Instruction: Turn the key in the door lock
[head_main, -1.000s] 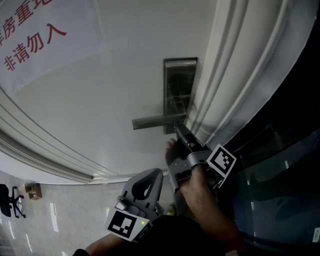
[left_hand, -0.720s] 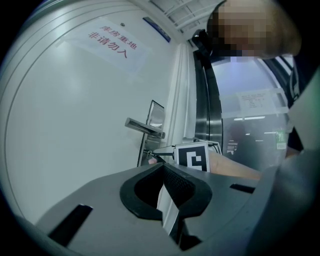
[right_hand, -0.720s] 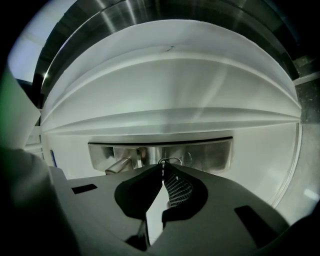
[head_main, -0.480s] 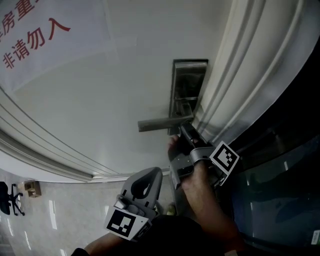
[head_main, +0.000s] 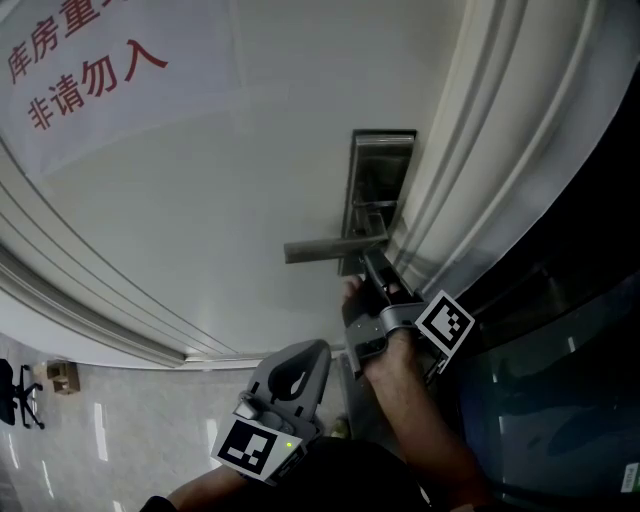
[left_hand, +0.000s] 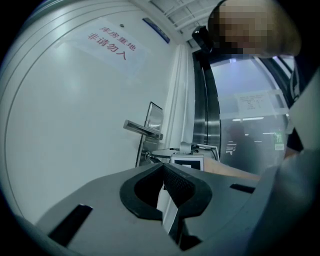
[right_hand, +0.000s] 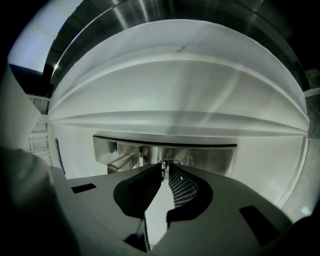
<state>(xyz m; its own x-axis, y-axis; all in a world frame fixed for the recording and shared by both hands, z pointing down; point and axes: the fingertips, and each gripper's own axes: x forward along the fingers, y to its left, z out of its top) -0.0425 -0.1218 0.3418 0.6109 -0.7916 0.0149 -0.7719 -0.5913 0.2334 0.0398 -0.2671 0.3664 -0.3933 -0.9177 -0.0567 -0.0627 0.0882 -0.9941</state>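
Your right gripper (head_main: 372, 270) has its jaws clenched on the key (right_hand: 163, 168), just below the handle (head_main: 322, 247). The next move is probably a wrist twist. Your left gripper (left_hand: 163, 168) is closed on nothing.

Grey grippers (head_main: 314, 350) (head_main: 370, 265), b/w marker cubes (head_main: 443, 322) (head_main: 248, 447)

Foot of lock plate (head_main: 382, 170) hidden behind right gripper (head_main: 370, 268), key (right_hand: 163, 166) mostly buried between fingers (right_hand: 182, 187), sign (head_main: 90, 70) cropped

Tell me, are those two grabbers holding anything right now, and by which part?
The right gripper pinches a small metal key by its outer end, up against the lock plate. The left gripper is shut with nothing in it.
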